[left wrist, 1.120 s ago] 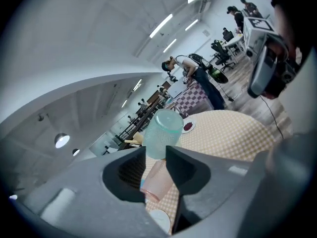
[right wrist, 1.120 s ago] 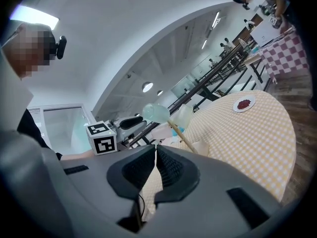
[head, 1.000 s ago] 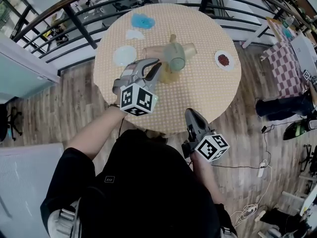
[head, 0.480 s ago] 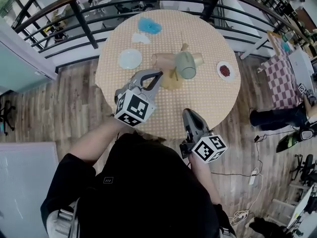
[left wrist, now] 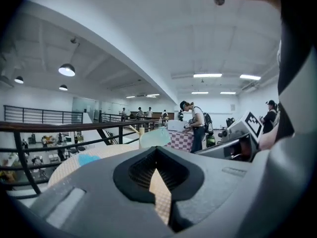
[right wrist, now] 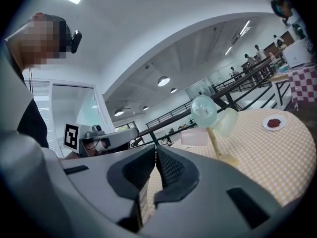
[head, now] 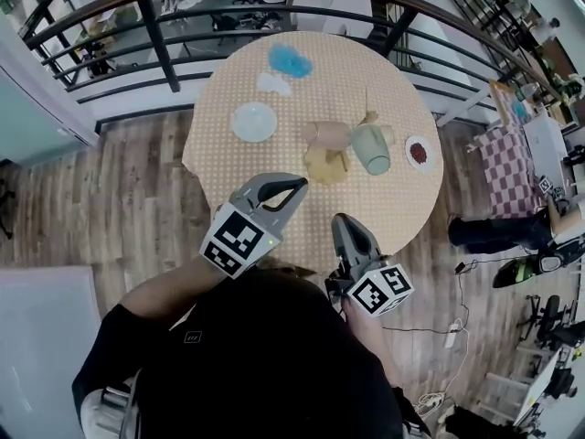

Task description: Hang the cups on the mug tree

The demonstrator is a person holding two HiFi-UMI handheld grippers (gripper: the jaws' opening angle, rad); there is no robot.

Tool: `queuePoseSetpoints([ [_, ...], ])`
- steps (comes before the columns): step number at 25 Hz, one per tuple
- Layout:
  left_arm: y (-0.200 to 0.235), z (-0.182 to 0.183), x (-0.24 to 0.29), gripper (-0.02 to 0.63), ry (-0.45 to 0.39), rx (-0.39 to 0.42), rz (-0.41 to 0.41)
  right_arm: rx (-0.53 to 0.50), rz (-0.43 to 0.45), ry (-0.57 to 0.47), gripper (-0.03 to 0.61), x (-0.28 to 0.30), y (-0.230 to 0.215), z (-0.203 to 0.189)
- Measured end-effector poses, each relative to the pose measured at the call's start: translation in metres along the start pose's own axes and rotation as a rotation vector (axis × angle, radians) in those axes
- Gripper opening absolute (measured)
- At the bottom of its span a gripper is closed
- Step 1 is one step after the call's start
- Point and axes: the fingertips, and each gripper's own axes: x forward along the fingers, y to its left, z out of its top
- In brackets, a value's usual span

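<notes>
The left gripper (head: 294, 187) and right gripper (head: 340, 222) have drawn back, jaws closed on nothing, the mug tree (head: 326, 165) well ahead.

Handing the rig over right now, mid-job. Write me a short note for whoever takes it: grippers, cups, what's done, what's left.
Left gripper: fingers shut, empty, over the table's near edge.
Right gripper: fingers shut, empty, beside it.
Mug tree stands mid-table with the green cup, cream cup and pink cup hung on it.
Done: three cups hung.
Left: no loose cup visible on the table; likely nothing further.
</notes>
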Motion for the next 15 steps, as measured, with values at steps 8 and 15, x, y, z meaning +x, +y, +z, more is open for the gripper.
queuePoseSetpoints([
  [8, 0.002, 0.0, -0.019, 0.008, -0.02, -0.061, -0.021, -0.118, 0.029, 0.005, 0.015, 0.003, 0.017, 0.006],
  [15, -0.003, -0.001, -0.026, 0.008, -0.032, -0.159, 0.057, -0.159, 0.066, -0.027, 0.014, -0.006, 0.014, 0.028],
])
